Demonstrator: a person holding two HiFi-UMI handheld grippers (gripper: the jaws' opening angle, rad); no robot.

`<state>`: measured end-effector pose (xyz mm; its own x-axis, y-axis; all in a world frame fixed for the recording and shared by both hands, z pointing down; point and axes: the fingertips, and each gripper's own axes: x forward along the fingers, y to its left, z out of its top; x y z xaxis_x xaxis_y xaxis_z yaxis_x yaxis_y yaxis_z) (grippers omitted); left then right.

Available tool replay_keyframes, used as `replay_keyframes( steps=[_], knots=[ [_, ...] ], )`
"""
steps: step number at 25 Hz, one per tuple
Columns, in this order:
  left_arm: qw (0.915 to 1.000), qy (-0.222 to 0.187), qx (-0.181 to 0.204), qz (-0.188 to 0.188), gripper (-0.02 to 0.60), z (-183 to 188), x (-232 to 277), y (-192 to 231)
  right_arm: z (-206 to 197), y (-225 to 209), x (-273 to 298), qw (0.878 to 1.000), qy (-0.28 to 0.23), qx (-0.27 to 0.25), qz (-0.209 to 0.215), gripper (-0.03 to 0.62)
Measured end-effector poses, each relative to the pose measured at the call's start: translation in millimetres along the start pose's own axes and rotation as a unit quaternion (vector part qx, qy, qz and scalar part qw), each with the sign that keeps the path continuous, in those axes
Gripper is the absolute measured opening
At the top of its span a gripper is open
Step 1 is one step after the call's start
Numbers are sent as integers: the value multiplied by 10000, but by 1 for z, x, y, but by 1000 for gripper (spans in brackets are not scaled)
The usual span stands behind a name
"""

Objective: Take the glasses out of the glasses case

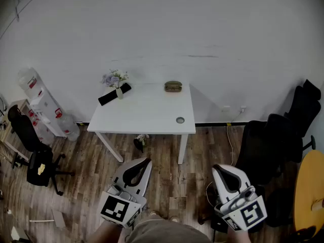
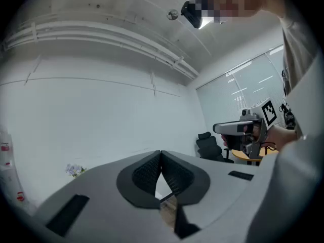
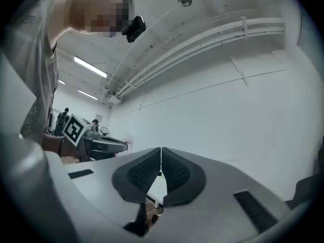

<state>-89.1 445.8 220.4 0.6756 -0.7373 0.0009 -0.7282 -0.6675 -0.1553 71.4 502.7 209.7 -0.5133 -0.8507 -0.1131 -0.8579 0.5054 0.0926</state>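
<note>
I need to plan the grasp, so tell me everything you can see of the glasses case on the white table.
The glasses case is a small, rounded oval shell, olive-brown, with a darker line along its middle; it looks closed. It lies flat at the far edge of the white table, near the right corner. Only the table touches it. Material and clasp are too small to tell.

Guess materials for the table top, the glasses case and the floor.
Table: probably laminate or painted board; matte white, uniform, no grain showing.
Glasses case: too small to be sure; olive-brown, dull, rounded shell, maybe fabric or leatherette over a hard body.
Floor: wood or wood-look planks; brown, with visible plank seams and grain.
</note>
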Motion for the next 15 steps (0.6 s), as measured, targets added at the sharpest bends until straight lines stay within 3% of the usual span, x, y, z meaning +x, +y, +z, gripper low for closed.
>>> replay_keyframes(
  steps=[15],
  knots=[
    [9999,31,15,-102,17,-3,24,-9,-10,-20,-1,9999,19,152,-4,34]
  ],
)
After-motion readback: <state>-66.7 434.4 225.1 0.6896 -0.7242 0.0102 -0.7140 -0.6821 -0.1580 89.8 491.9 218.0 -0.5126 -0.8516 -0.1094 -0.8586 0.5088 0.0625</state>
